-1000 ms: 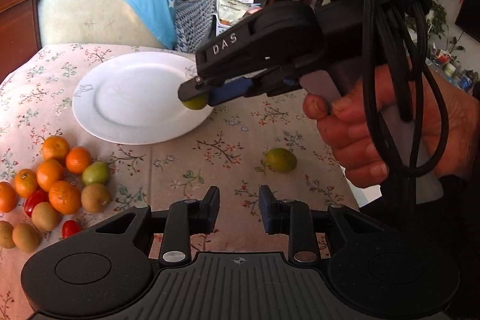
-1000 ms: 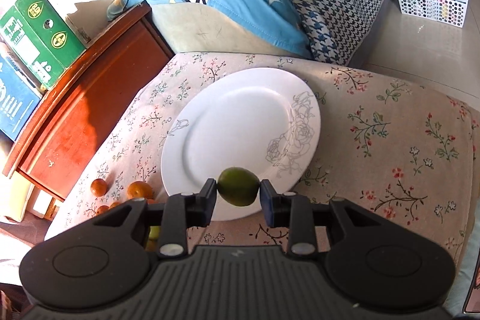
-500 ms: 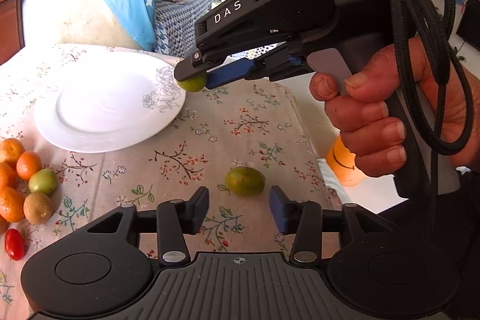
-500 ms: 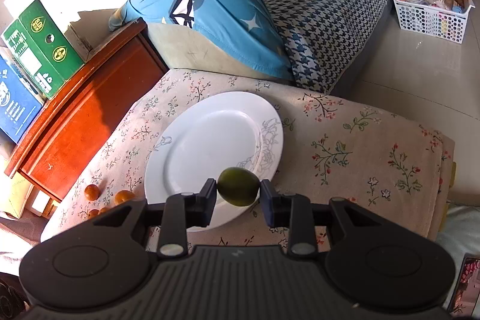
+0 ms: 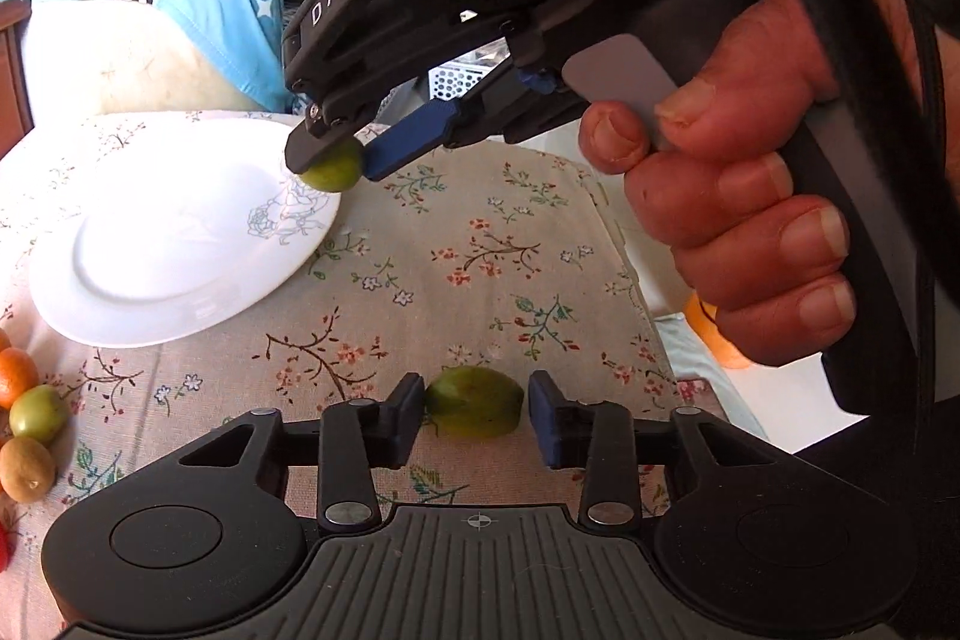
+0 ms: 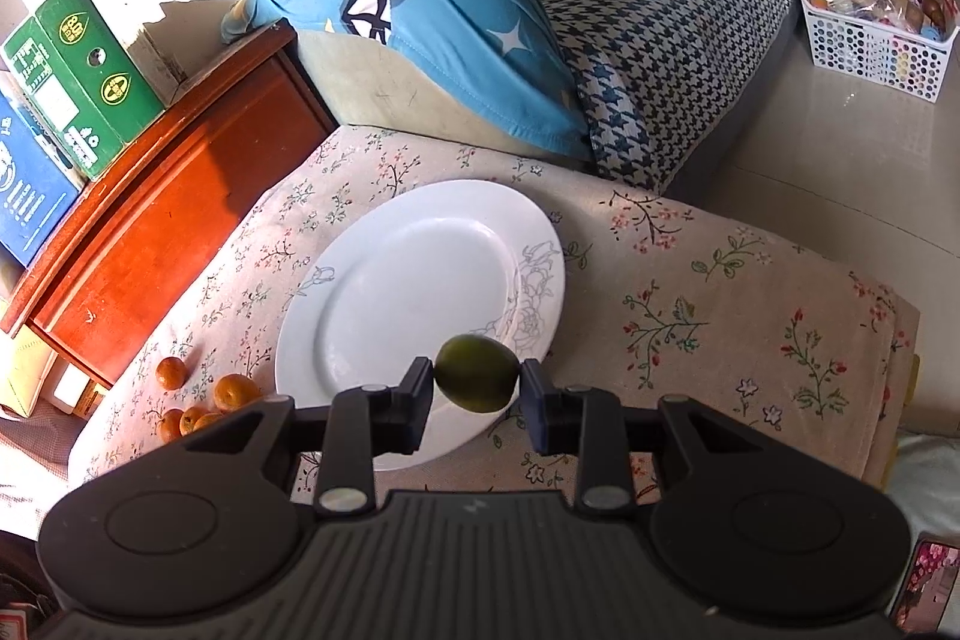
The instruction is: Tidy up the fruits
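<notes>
Right gripper [image 6: 475, 388]: I am clamping a small round green citrus fruit [image 6: 477, 381] over the near rim of the white ceramic plate [image 6: 414, 292], poised for setting down. Left gripper [image 5: 477, 415]: I am closing its jaws around a second green fruit [image 5: 477, 401] lying on the floral tablecloth [image 5: 480, 268]; the right pad is not yet touching. Small orange fruits [image 6: 231, 391] are waiting at the plate's left.

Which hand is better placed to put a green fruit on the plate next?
Right. The right gripper already holds a green fruit above the plate rim. The left gripper jaws are only closing around another fruit lying on the cloth, away from the plate.
</notes>
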